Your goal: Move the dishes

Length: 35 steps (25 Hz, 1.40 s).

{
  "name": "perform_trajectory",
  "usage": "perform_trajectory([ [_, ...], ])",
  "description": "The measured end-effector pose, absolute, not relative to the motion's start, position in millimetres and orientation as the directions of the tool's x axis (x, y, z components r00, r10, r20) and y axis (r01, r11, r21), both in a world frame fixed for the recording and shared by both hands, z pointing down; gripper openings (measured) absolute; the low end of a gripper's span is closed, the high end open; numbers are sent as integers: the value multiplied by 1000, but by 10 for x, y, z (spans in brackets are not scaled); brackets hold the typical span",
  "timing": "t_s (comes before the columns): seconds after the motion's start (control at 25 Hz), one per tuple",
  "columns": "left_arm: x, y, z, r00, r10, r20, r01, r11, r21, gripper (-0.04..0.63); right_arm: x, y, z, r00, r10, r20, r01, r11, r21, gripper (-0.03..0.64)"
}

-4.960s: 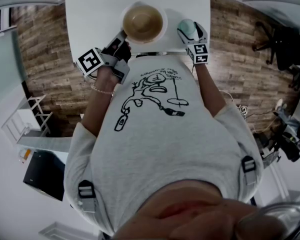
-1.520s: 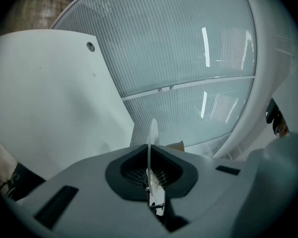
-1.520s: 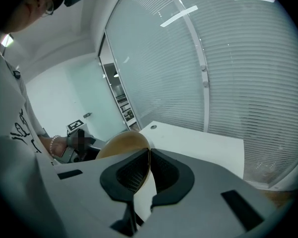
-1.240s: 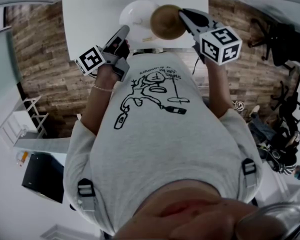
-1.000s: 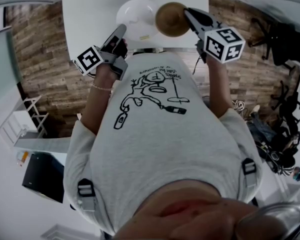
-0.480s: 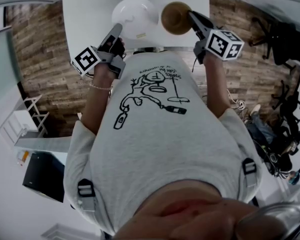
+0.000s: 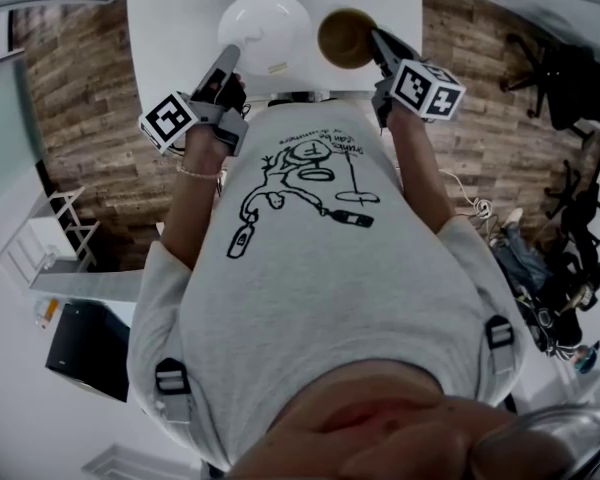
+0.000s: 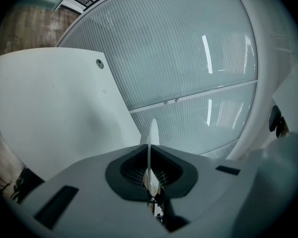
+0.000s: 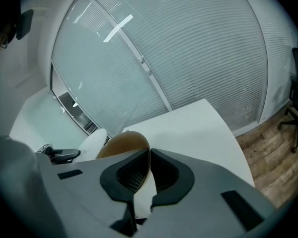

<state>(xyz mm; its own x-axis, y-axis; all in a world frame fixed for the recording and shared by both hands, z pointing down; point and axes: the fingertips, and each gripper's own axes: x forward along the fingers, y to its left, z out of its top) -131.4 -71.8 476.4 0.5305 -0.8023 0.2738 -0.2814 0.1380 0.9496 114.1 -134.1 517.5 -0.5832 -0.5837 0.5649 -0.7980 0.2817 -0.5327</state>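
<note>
A: Left gripper [image 8: 150, 175]: jaws pressed onto a thin white rim seen edge-on. That is the white plate [image 7: 265, 30], pinched at its near edge.

B: Right gripper [image 9: 147, 171]?

A: Clamped on the wall of the brown bowl [image 9: 120, 147], one pad inside, one outside. In the head view the bowl sits tilted over the near edge of the table [image 7: 175, 28], just beside the plate. Cannot tell whether either dish touches the tabletop.

B: How will they handle?

A: Judging by look: both rigid, smooth and probably glazed, so slippery under the pads and likely to chip if dropped or knocked together. The plate is broad and held at one edge, so its weight hangs out beyond the jaws and will want to droop or twist.

B: Best hold?

A: Rim is the only purchase on each. Bite deep, with the pads fully over the lip. Keep the plate level and the bowl's opening up. Keep the two dishes apart while carrying them, and set them down flat, not edge first.
</note>
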Motion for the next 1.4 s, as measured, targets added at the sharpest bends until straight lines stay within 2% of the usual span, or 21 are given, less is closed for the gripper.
perform_trajectory([
  [0.28,-1311,-735,4793,536,-799,273,-276,140,951,11,1065,-1299,5515,-547,-582,602,-816,212,-537,43],
  [0.96,-1324,-662,4858,535,-793,291,-275,162,948,11,1017,-1125,6344,-467,-520,715,-873,143,-466,43],
  [1.4,-1332,-648,4898,533,-795,289,-266,167,949,11,1050,-1143,6647,-445,-502,741,-885,124,-448,43],
])
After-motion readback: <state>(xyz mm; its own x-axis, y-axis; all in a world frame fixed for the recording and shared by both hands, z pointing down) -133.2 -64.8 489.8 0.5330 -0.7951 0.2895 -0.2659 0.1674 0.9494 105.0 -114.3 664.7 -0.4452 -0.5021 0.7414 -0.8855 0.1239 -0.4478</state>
